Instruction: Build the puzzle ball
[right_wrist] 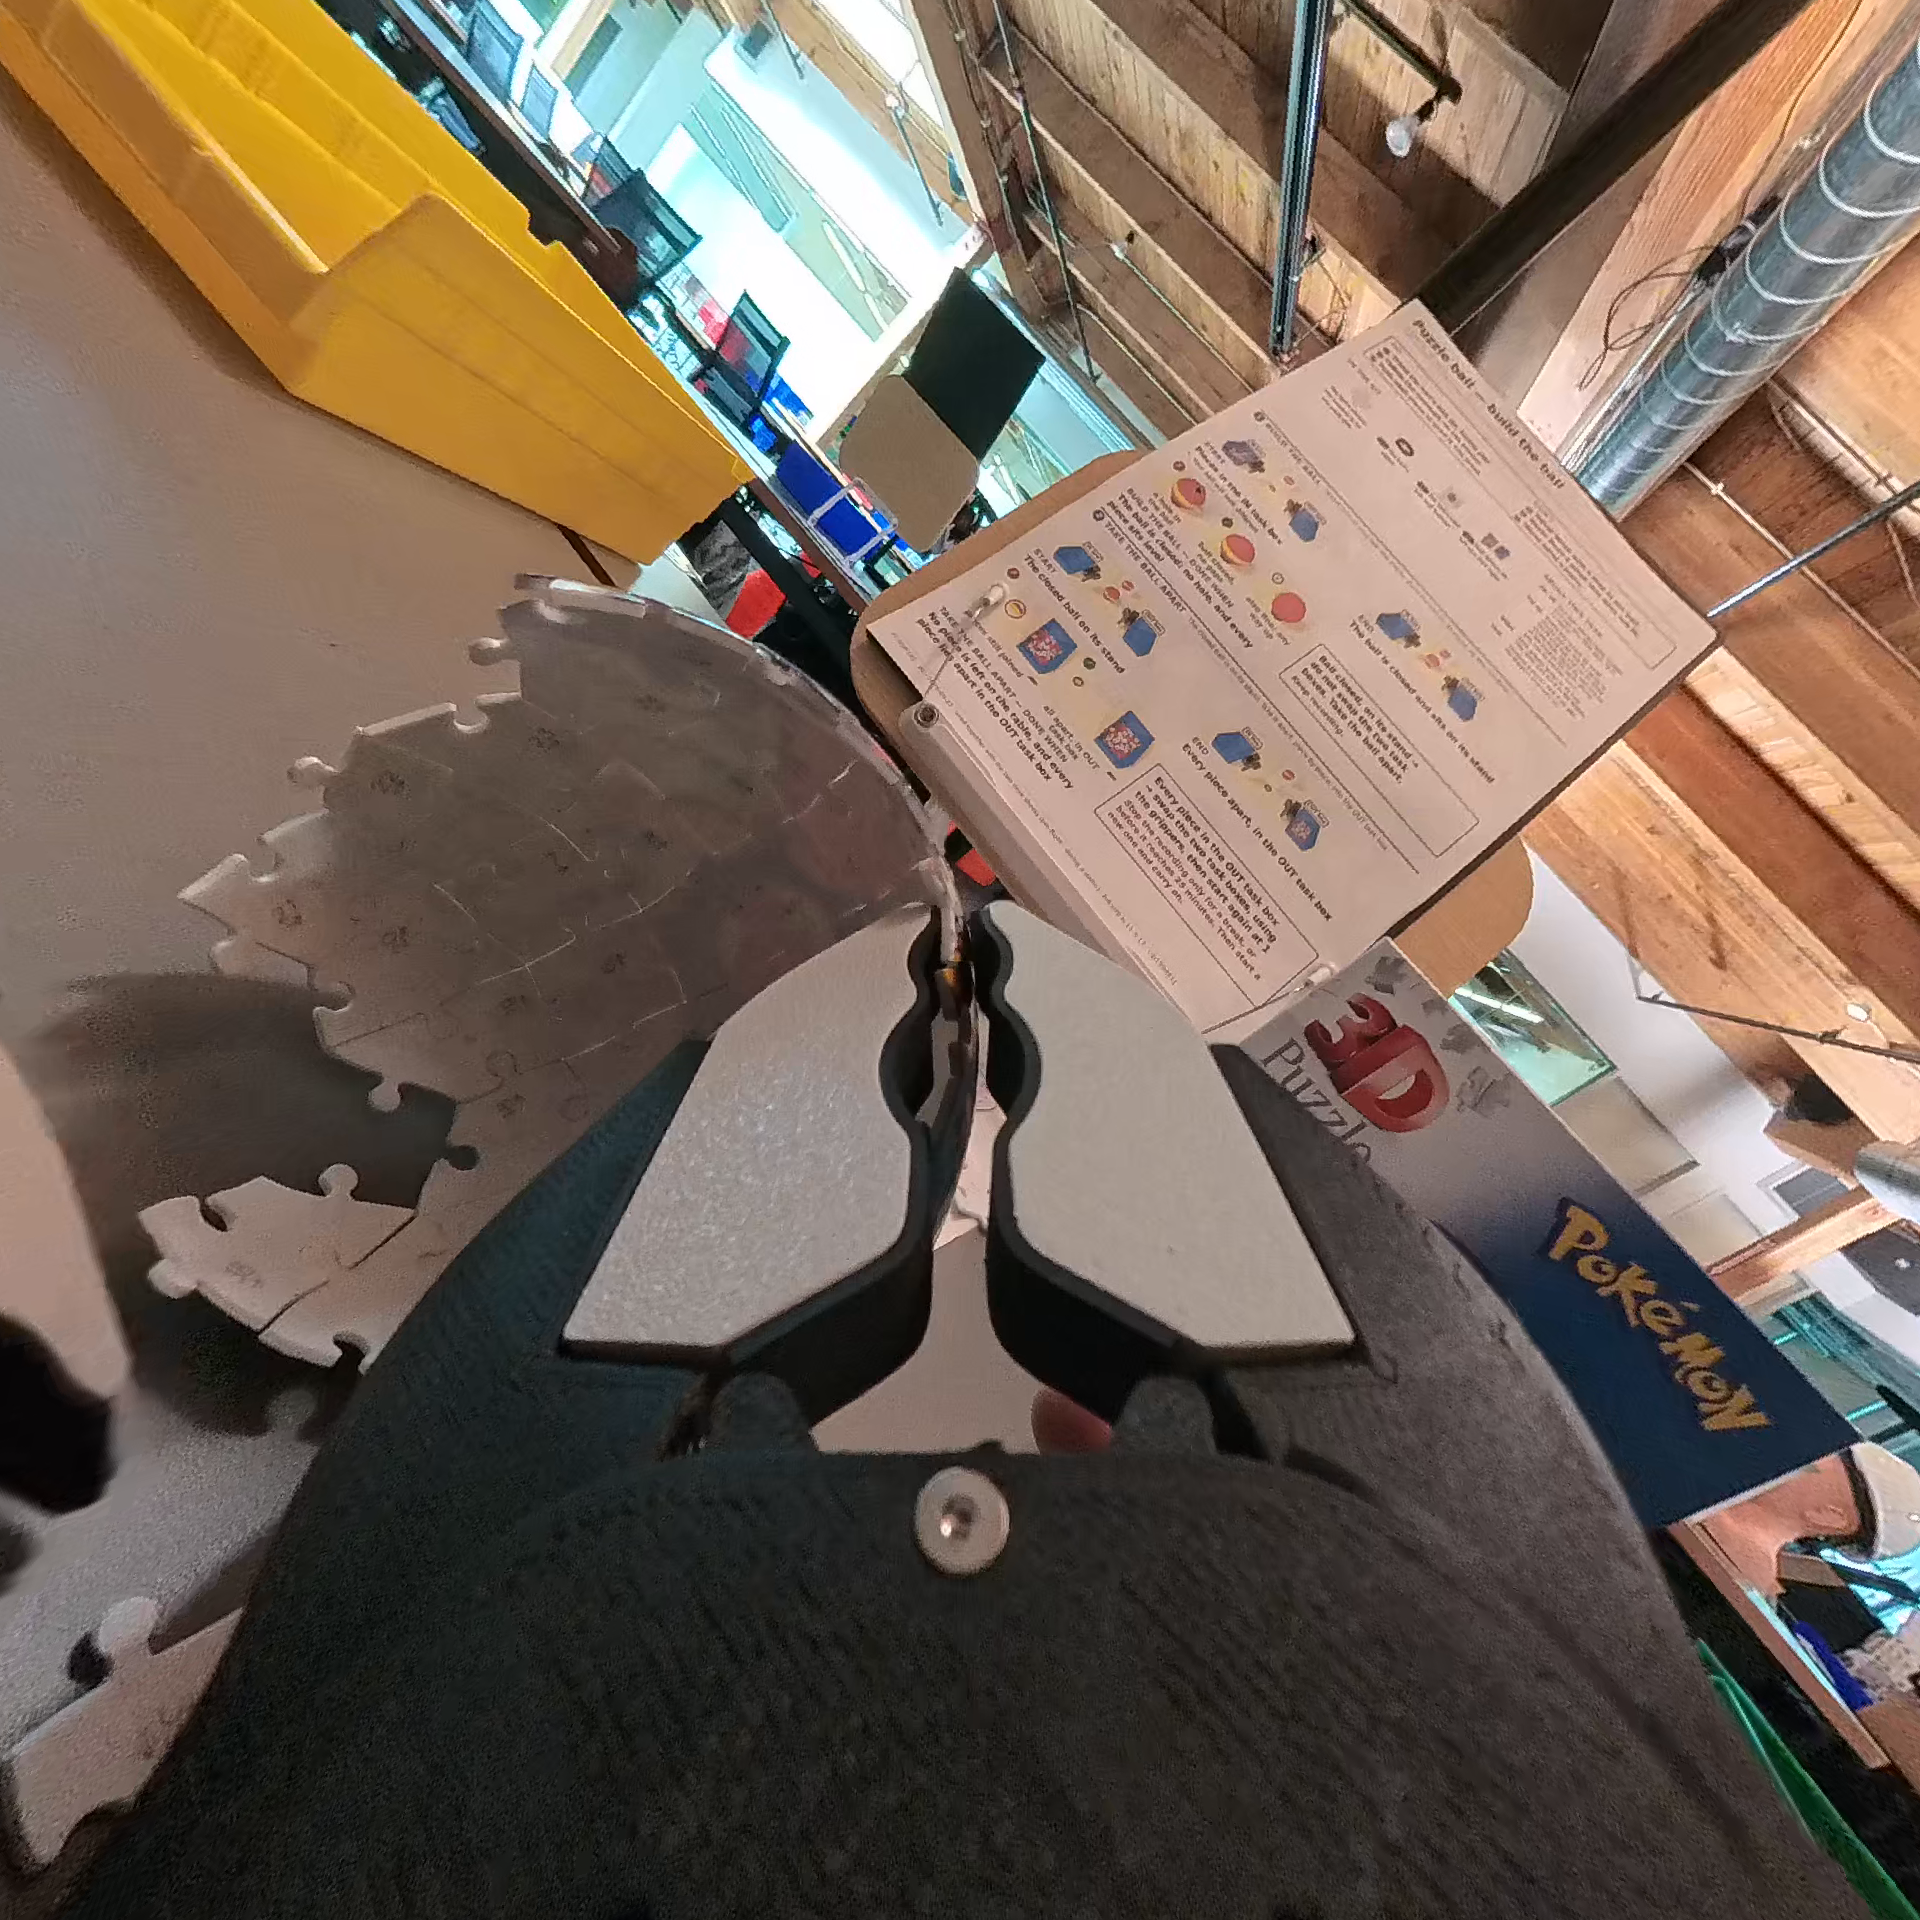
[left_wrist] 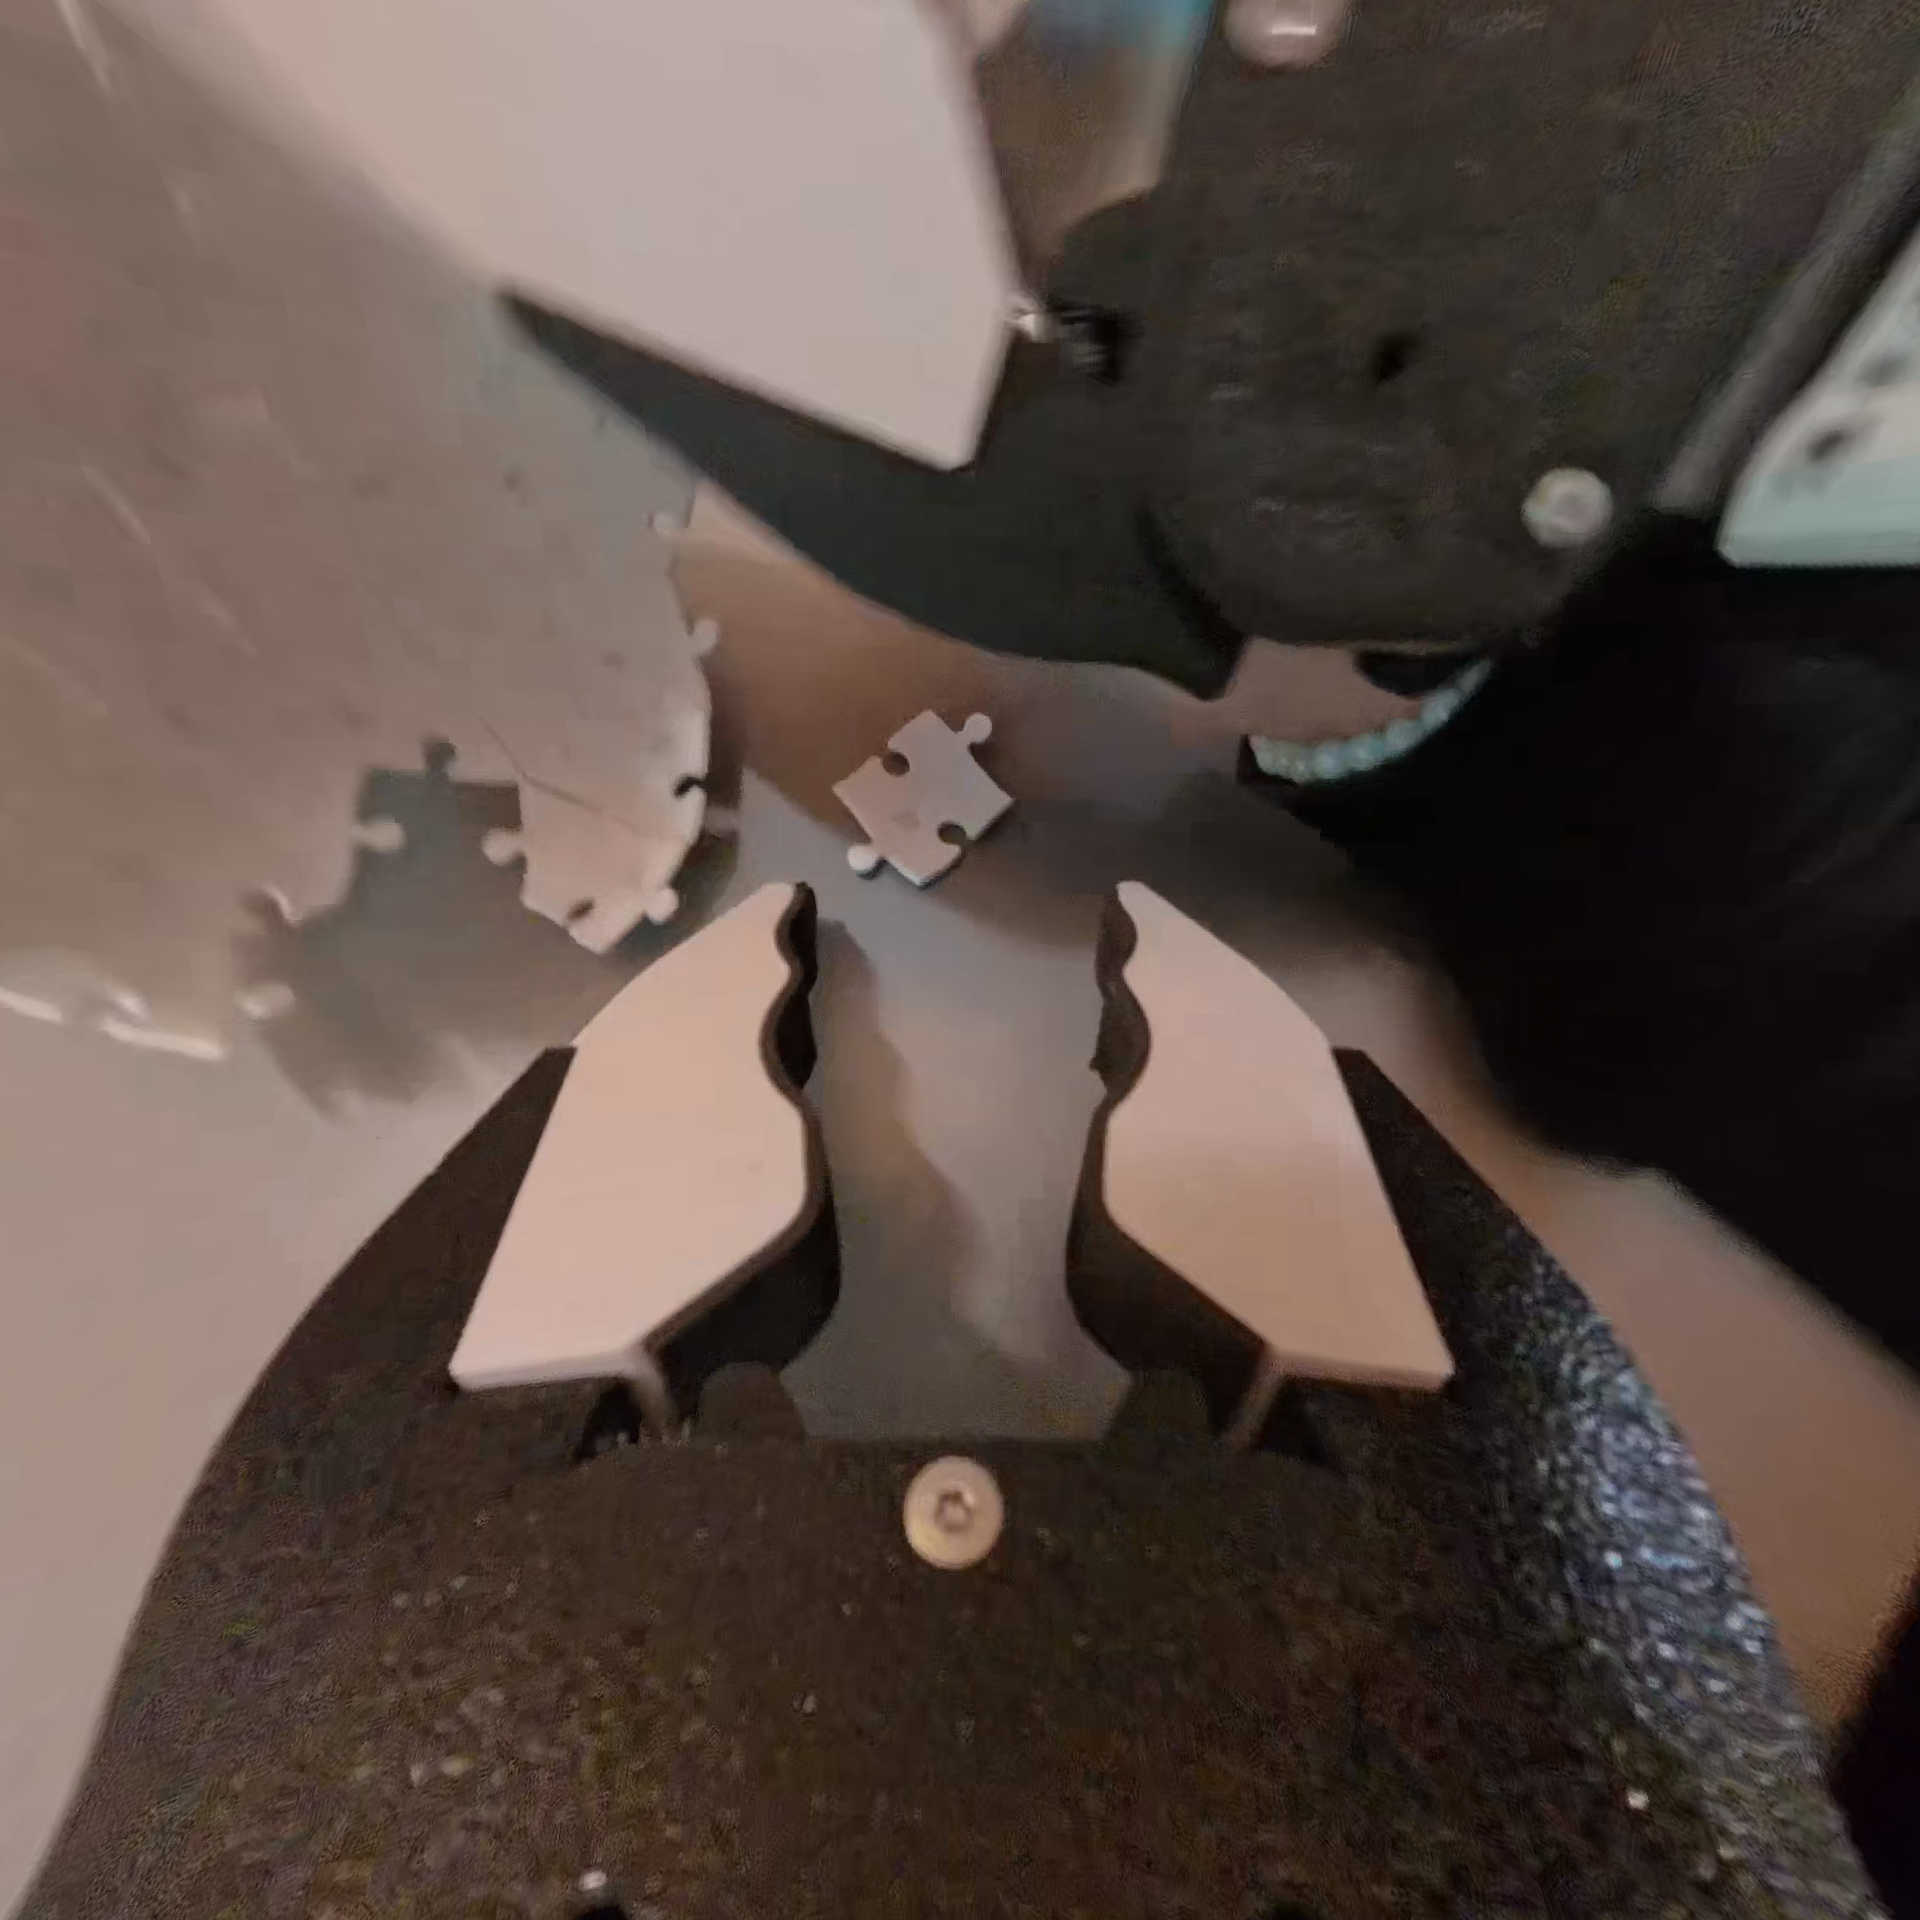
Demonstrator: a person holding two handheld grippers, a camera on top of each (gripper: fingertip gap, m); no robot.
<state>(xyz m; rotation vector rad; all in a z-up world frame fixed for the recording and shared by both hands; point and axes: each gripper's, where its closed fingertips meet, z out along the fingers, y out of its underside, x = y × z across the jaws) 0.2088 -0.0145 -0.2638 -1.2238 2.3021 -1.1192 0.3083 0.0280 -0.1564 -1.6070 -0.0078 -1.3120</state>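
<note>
The puzzle ball (right_wrist: 582,894) is only partly built: a curved shell of joined grey pieces with a ragged, knobbed edge is held up off the table (right_wrist: 156,623), its inner face turned toward the cameras. It is pinched at its rim by the right gripper (right_wrist: 961,966), whose fingers are closed on the thin shell wall, presumably so that the open edge is presented steady for the next piece. A single loose puzzle piece (left_wrist: 925,800) is seen lying flat on the table just ahead of the left gripper (left_wrist: 961,935), whose fingers are spread apart with nothing between them; it appears to be lined up for picking that piece, though the left view is blurred and contact cannot be judged. The other gripper's dark body is seen above the piece there.
</note>
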